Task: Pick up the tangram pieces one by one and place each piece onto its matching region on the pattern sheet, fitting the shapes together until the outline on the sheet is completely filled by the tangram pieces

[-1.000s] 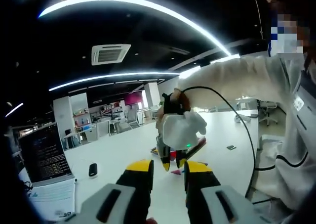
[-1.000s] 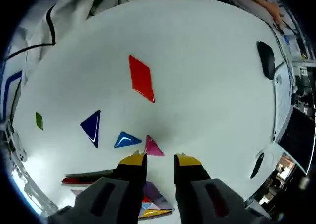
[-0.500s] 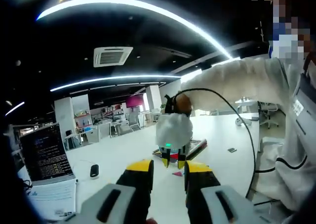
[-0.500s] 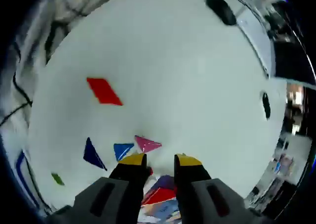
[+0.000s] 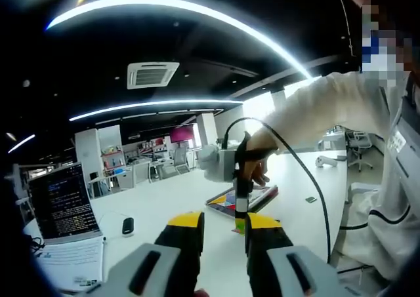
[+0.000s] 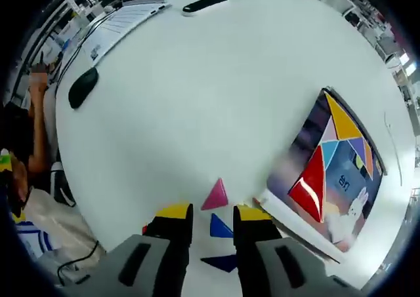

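Since 0.5 s ago, right tongs (image 6: 205,213) swung toward pattern sheet (image 6: 326,172); now released over pink triangle (image 6: 216,196) on tabletop (image 6: 197,94). Left tongs (image 5: 223,222) released, idle. Tips should be centred before clenching.

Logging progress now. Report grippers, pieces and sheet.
Right gripper open, empty, over the pink triangle. Left gripper open, held up off the table. Blue triangle loose beside the pattern sheet. Nothing in the way.
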`<state>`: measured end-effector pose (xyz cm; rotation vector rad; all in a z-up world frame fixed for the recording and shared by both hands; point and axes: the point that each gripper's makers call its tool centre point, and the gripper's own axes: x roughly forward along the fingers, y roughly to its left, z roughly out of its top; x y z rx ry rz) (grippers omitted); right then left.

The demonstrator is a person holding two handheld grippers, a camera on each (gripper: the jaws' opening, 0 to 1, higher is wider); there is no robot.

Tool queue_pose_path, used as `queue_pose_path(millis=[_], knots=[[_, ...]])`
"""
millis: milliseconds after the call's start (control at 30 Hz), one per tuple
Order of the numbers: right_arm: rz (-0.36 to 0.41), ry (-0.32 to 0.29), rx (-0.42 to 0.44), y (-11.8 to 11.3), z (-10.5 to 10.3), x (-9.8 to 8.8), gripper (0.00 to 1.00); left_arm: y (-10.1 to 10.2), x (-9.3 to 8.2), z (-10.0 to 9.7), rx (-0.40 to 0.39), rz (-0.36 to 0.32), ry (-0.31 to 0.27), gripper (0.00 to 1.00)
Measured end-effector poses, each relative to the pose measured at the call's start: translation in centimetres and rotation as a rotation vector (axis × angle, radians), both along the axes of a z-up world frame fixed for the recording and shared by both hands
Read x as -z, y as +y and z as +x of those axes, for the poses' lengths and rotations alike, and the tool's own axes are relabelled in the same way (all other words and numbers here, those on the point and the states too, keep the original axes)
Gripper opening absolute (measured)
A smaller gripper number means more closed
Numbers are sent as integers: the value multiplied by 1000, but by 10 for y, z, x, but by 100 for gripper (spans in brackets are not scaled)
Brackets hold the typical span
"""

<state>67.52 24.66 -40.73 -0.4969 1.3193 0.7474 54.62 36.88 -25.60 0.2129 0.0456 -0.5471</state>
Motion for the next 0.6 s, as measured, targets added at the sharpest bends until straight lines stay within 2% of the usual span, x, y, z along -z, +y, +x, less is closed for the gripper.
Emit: queue_pose_path(millis=[300, 367, 600], knots=[[-36, 21, 28, -3, 2, 9, 22, 1, 0, 1, -7, 8, 1, 27], [-41, 41, 25, -3, -4, 11, 22, 3, 0, 1, -10, 8, 2, 27], [-53, 32, 26, -3, 0, 13, 21, 7, 1, 2, -34, 12, 0, 26]])
